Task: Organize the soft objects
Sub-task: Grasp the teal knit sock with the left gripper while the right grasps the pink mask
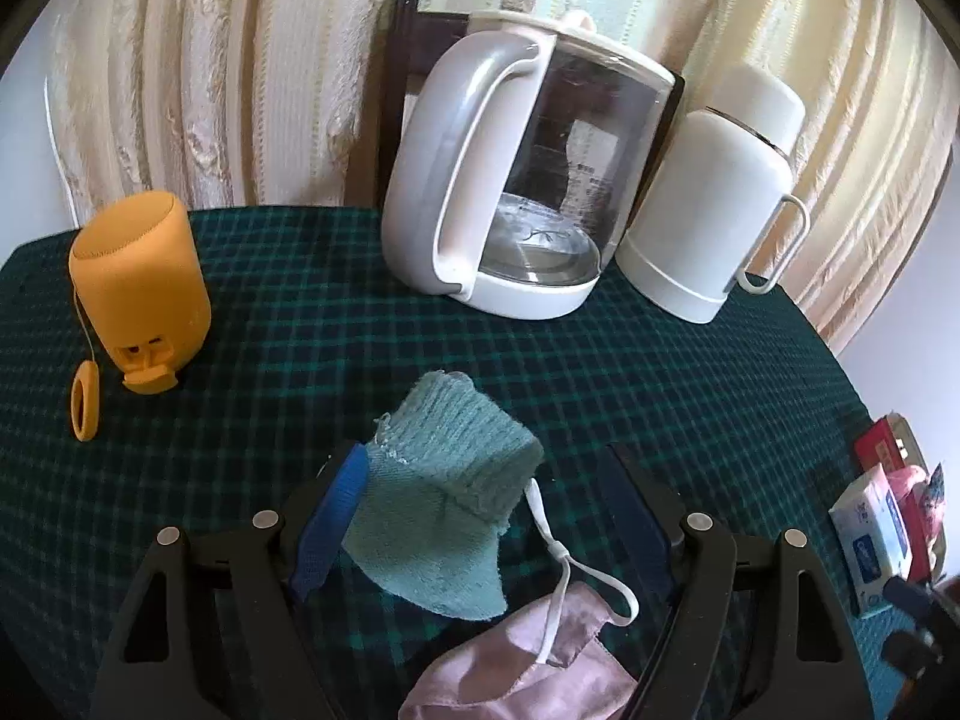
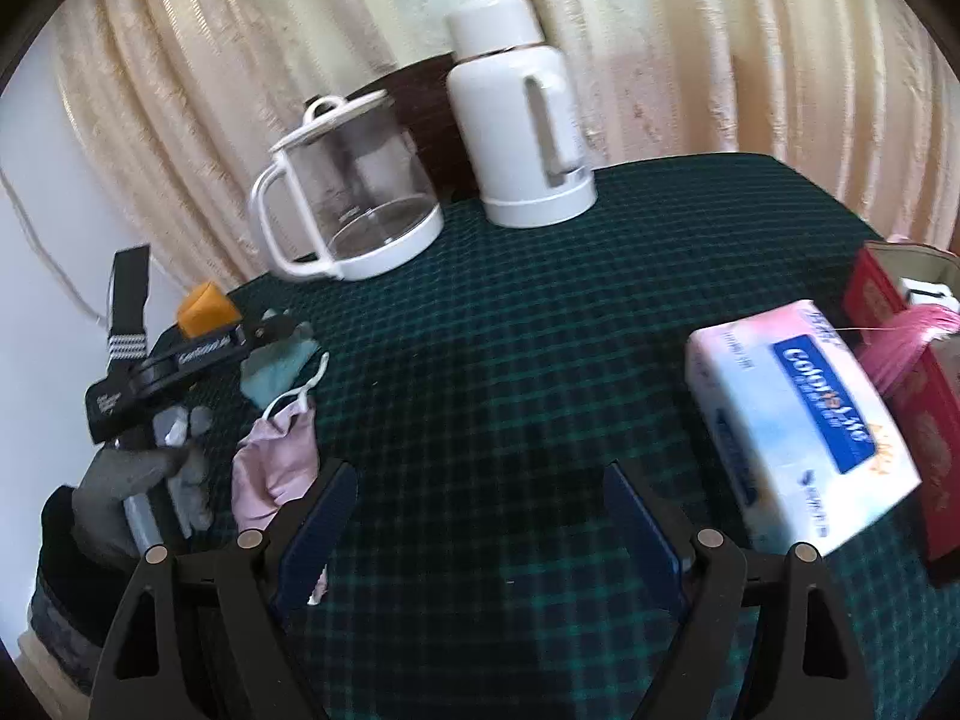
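A teal knitted cloth lies crumpled on the green plaid tablecloth, between the fingers of my left gripper. It rests against the left blue pad and stays well apart from the right one, so that gripper is open. A pink face mask with white ear loops lies just nearer to me, partly under the cloth. In the right wrist view my right gripper stands open over bare tablecloth. The pink mask lies beside its left finger, with the teal cloth beyond. A gloved hand holds the left gripper there.
A glass kettle and a white thermos jug stand at the back by the curtain. A yellow speaker sits at the left. A tissue pack and a red box lie at the right table edge.
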The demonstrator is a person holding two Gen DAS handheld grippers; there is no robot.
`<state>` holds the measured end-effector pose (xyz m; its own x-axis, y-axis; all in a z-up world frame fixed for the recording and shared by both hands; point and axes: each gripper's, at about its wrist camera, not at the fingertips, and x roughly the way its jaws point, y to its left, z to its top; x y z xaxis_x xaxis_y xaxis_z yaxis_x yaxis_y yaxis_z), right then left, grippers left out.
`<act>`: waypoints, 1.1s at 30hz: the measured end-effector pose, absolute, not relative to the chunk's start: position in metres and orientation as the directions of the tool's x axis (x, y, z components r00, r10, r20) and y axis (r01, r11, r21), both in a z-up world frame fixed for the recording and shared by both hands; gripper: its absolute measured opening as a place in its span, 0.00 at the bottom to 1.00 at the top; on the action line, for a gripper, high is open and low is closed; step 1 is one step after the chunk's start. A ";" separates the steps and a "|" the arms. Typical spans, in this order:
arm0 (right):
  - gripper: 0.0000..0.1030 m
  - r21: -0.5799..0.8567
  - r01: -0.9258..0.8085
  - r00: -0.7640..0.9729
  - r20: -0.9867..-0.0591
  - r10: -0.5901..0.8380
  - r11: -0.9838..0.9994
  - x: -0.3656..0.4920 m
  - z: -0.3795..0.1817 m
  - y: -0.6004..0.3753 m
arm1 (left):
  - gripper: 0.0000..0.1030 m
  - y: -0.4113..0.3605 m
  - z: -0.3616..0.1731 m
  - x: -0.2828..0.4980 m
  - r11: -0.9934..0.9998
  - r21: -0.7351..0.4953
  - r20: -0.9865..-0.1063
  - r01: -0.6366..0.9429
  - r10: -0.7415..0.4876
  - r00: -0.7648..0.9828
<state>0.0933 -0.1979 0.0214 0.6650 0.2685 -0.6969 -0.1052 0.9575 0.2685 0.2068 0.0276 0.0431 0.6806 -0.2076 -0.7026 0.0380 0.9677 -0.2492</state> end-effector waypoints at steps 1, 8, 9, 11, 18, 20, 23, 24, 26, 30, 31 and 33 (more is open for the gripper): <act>0.85 0.268 -0.113 0.660 -0.700 0.274 0.957 0.094 0.021 -0.195 | 0.77 0.029 0.042 0.207 0.967 -0.253 -0.702 0.038 -0.210 0.680; 0.85 0.268 -0.139 0.636 -0.714 0.293 0.953 0.098 0.016 -0.180 | 0.76 0.028 0.040 0.208 0.967 -0.252 -0.700 0.041 -0.211 0.682; 0.85 0.267 -0.141 0.634 -0.716 0.294 0.953 0.099 0.015 -0.179 | 0.74 0.028 0.039 0.208 0.969 -0.244 -0.702 0.042 -0.207 0.681; 0.85 0.265 -0.145 0.628 -0.720 0.295 0.953 0.100 0.013 -0.175 | 0.57 0.025 0.037 0.208 0.973 -0.225 -0.706 0.049 -0.198 0.680; 0.85 0.259 -0.171 0.601 -0.737 0.310 0.950 0.105 0.008 -0.158 | 0.23 0.032 0.042 0.199 0.968 -0.243 -0.682 0.068 -0.220 0.697; 0.85 0.262 -0.190 0.587 -0.743 0.323 0.946 0.108 0.006 -0.150 | 0.16 0.036 0.048 0.193 0.963 -0.259 -0.657 0.072 -0.230 0.718; 0.85 0.257 -0.228 0.561 -0.754 0.342 0.939 0.110 0.004 -0.135 | 0.14 0.042 0.058 0.185 0.961 -0.268 -0.621 0.070 -0.228 0.750; 0.85 0.250 -0.245 0.552 -0.759 0.346 0.937 0.111 0.003 -0.128 | 0.14 0.044 0.062 0.182 0.960 -0.270 -0.609 0.069 -0.225 0.760; 0.85 0.241 -0.273 0.536 -0.765 0.355 0.931 0.113 0.000 -0.117 | 0.14 0.048 0.069 0.177 0.961 -0.268 -0.586 0.065 -0.216 0.781; 0.85 0.233 -0.332 0.499 -0.779 0.380 0.914 0.118 -0.005 -0.091 | 0.14 0.053 0.077 0.175 0.960 -0.268 -0.572 0.078 -0.223 0.789; 0.85 0.238 -0.347 0.488 -0.781 0.391 0.907 0.118 -0.007 -0.085 | 0.14 0.054 0.076 0.176 0.958 -0.275 -0.576 0.082 -0.233 0.784; 0.85 0.245 -0.383 0.462 -0.784 0.415 0.890 0.120 -0.010 -0.071 | 0.16 0.057 0.074 0.179 0.954 -0.291 -0.584 0.072 -0.237 0.776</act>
<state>0.1196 -0.0710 -0.0105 0.4620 0.4148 -0.7839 -0.3832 0.8905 0.2453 0.1792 0.0572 0.0739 0.7759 -0.2375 -0.5845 0.0723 0.9538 -0.2915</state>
